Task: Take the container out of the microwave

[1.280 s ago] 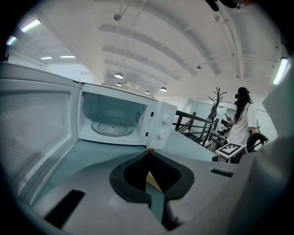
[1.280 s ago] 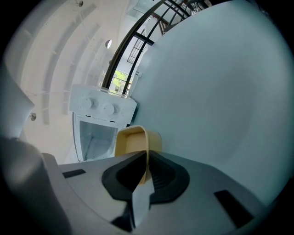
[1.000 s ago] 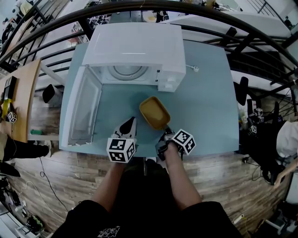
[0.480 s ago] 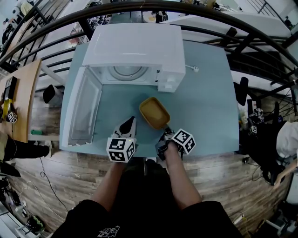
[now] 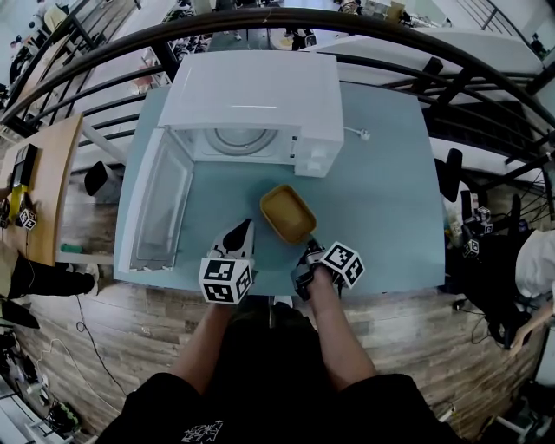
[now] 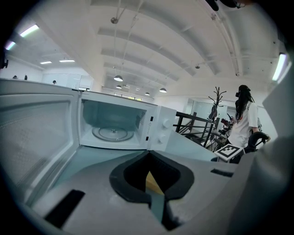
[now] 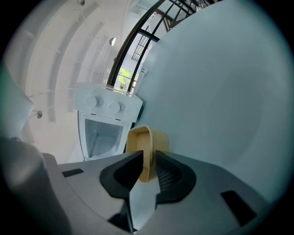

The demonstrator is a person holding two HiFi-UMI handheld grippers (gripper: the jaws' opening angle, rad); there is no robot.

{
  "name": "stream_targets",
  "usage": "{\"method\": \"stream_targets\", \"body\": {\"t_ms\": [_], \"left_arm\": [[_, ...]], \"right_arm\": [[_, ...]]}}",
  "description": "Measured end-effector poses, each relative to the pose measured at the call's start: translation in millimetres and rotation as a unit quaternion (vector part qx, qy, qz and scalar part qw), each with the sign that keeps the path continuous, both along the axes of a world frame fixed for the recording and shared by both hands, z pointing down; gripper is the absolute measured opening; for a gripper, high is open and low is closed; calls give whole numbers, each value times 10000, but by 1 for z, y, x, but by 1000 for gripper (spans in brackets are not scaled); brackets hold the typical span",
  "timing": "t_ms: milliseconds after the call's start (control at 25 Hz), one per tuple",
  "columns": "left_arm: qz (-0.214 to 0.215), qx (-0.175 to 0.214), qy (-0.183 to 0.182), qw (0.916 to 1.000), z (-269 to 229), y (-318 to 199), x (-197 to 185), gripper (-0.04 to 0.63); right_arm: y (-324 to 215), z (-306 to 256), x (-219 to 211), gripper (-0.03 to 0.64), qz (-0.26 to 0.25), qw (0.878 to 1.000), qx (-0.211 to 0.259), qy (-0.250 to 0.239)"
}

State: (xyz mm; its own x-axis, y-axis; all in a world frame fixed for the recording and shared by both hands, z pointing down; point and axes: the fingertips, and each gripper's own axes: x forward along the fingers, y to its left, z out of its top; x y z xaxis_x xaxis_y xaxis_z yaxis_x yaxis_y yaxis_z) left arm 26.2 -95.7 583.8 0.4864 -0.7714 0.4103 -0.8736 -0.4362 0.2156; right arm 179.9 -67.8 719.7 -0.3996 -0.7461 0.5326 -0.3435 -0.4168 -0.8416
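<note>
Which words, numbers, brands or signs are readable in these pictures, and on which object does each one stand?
None is readable.
White box-shaped microwave: its dial panel shows no legible label.
Black-and-white square markers: patterns, no letters.
White print on the dark shirt: too blurred to read.

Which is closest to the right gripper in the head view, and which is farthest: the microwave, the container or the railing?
1. Container: its near rim is between the jaws of the right gripper, which have just been opening.
2. Microwave: behind the container.
3. Railing: at the very back, farthest.
</note>
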Motion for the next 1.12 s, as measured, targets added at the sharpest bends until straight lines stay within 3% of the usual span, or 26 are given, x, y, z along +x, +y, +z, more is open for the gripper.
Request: {"method": "stream_targets", "body": {"t_ms": [200, 760, 1120], "left_arm": [[-51, 80, -76, 9999, -5, 4, -3, 8], [-142, 269, -175, 9994, -27, 25, -9, 8], [-342, 346, -235, 9985, -39, 48, -28, 7]], "right_arm": [[3, 1, 0, 100, -124, 9999, 16, -45], [23, -15, 11, 119, -593, 9981, 140, -61], [26, -58, 9, 40, -919, 9933, 689, -97]]}}
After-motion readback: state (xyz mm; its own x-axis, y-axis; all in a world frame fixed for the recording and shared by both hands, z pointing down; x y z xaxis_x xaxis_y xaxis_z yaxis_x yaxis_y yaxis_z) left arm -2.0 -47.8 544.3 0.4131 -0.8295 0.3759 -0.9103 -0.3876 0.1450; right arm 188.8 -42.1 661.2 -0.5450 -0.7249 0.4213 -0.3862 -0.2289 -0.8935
